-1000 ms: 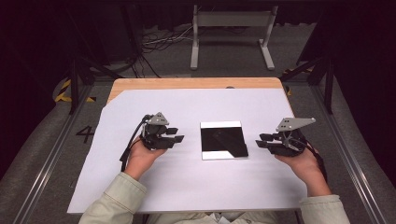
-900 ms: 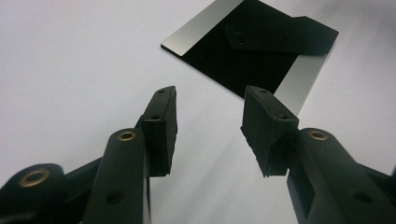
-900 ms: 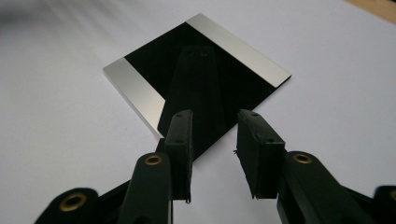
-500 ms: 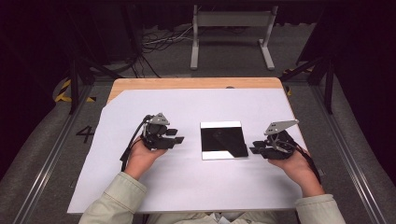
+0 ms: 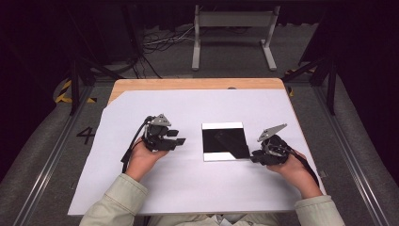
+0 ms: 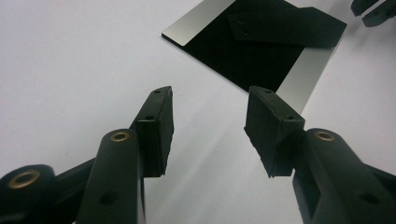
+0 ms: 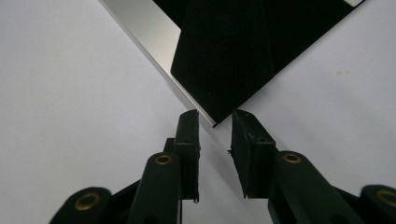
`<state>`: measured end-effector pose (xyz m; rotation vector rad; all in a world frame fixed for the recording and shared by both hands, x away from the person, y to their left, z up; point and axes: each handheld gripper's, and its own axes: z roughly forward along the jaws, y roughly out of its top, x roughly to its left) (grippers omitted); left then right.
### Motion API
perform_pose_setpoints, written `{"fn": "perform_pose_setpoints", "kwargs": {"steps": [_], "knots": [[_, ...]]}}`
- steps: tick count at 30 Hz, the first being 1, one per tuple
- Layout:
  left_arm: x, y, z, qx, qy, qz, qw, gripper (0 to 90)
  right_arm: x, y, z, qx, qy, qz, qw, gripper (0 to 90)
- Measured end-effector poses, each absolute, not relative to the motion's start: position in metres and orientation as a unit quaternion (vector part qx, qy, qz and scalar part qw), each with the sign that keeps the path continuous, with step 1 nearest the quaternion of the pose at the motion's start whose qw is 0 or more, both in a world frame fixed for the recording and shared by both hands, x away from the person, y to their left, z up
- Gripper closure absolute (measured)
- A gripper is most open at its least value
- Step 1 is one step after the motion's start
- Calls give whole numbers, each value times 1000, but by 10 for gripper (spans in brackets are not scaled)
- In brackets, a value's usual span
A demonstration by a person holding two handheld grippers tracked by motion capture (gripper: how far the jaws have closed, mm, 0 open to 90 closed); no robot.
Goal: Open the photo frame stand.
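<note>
While the black square sheet [image 5: 225, 141] lay mid-table, the right gripper [image 7: 215, 119], jaws just closing yet apart, straddled its near corner; the left gripper [image 6: 208, 109] stood beside it, jaws widening, empty.

1. A wooden table [image 5: 188, 84] stands at the centre of the high view, its bare wood showing along the upper edge.
2. A white sheet [image 5: 188, 188] covers nearly all of it.
3. A black square plate [image 5: 225, 141] with pale strips along its upper and lower edges lies flat on the sheet, right of centre.
</note>
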<state>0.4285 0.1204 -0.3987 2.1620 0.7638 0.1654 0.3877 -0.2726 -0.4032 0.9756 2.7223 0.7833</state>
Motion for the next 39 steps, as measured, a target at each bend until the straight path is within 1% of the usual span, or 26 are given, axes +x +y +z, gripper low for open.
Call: {"fn": "perform_pose_setpoints", "kwargs": {"steps": [3, 13, 15, 19, 25, 34, 38, 39], "knots": [[428, 119, -399, 859, 303, 65, 407, 520, 389, -271, -408, 321, 914, 236, 77, 770], [428, 117, -400, 862, 301, 64, 403, 514, 391, -266, -414, 318, 919, 220, 80, 803], [428, 117, -400, 862, 301, 64, 404, 513, 391, -265, -414, 317, 920, 217, 81, 835], [428, 117, -401, 862, 301, 63, 403, 513, 391, -263, -415, 317, 922, 207, 86, 864], [429, 117, -401, 863, 300, 63, 402, 511, 390, -261, -415, 312, 923, 205, 90, 879], [429, 117, -401, 862, 301, 62, 403, 508, 389, -268, -406, 316, 913, 243, 89, 897], [429, 116, -401, 863, 299, 61, 403, 507, 388, -272, -400, 316, 904, 274, 89, 897], [428, 115, -401, 863, 299, 57, 404, 507, 387, -275, -395, 319, 895, 299, 90, 898]]}}
